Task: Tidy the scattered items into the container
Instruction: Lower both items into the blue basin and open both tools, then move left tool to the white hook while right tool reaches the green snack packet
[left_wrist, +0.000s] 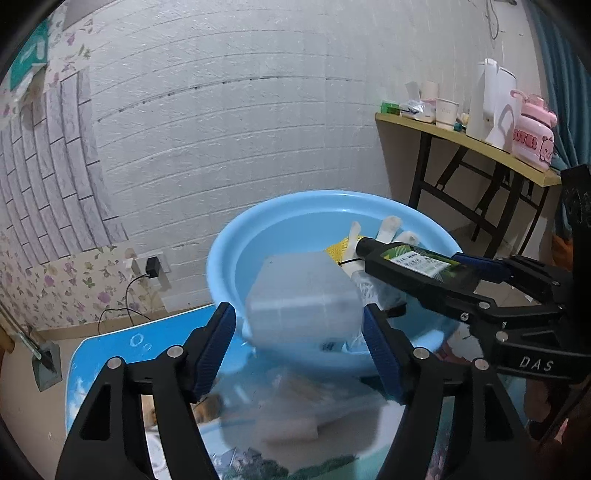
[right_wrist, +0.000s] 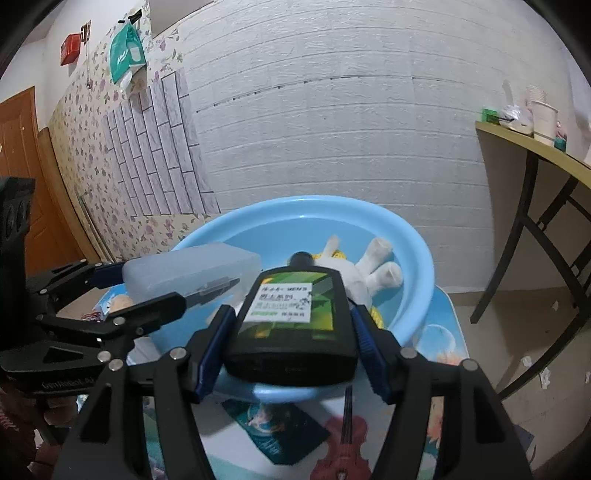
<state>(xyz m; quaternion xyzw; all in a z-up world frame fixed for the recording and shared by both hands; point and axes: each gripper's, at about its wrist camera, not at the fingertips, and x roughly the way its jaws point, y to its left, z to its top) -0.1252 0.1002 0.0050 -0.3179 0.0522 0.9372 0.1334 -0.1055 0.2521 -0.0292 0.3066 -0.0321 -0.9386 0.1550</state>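
Two hand-held grippers are working over one round, smooth blue plastic basin (right_wrist: 413, 258) sitting on a small table (left_wrist: 107, 354) with a glossy printed top. The left gripper (left_wrist: 299, 332) is standing with its ribbed blue pads on either side of one frosted, translucent rectangular plastic box (left_wrist: 303, 295), which is blurred above the basin's near rim; a gap is showing on the left side, so the jaws are not clamping it. The right gripper (right_wrist: 291, 343) is gripping one flat black bottle (right_wrist: 295, 314) with a green label and round black cap, above the near rim. One white plush toy (right_wrist: 373, 269) is lying inside the basin on something yellow and knitted (left_wrist: 338, 251).
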